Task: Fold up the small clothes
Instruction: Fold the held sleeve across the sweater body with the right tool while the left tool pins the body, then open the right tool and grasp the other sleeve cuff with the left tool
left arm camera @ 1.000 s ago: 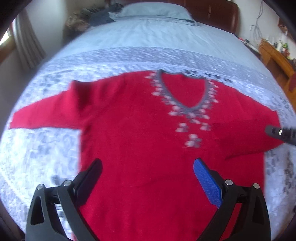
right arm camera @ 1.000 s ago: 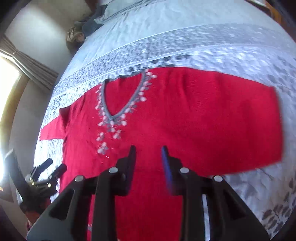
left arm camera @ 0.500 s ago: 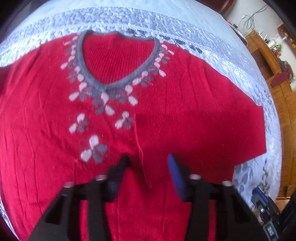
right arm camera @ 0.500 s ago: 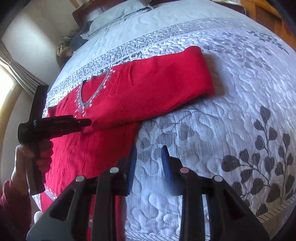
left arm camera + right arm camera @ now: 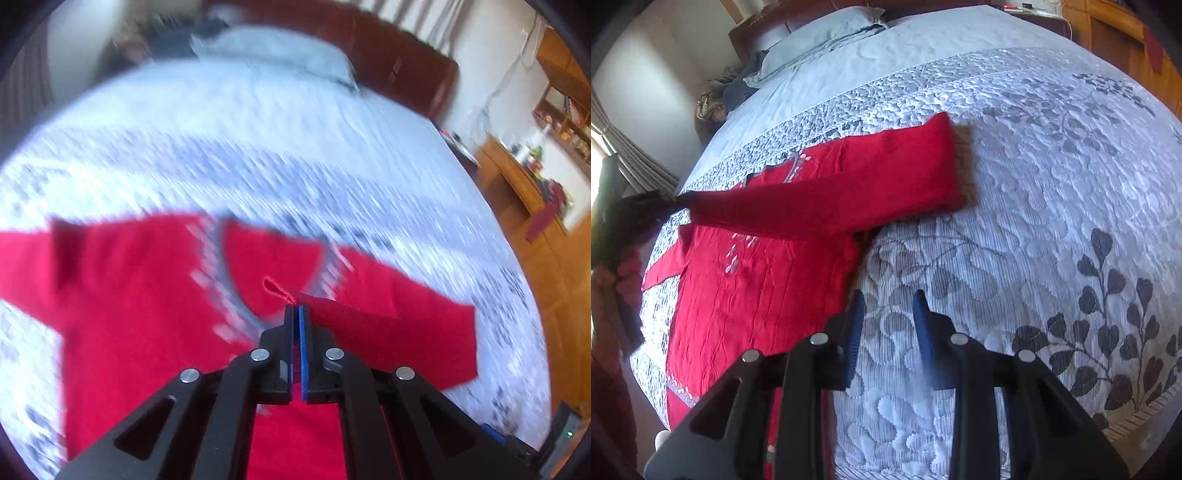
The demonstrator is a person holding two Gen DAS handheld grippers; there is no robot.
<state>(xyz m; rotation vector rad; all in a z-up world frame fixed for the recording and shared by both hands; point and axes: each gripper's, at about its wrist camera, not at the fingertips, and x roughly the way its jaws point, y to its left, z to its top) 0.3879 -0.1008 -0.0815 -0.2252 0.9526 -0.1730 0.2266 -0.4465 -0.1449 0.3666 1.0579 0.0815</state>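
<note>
Red sweater (image 5: 140, 295) sleeve now pinched & lifted by left gripper (image 5: 294, 308).

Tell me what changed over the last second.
The left gripper went from wide open to shut on a pinch of the red sweater, lifting its sleeve off the bed. The right gripper swung off the sweater, jaws unchanged and empty.

One red sweater (image 5: 764, 295) at nine o'clock in the right wrist view, two sleeves on it, one quilted bedspread (image 5: 1034, 206), one pillow (image 5: 820, 33) at twelve o'clock, two grippers, left gripper (image 5: 295, 314), right gripper (image 5: 888, 302), one hand (image 5: 617, 273) at nine o'clock
</note>
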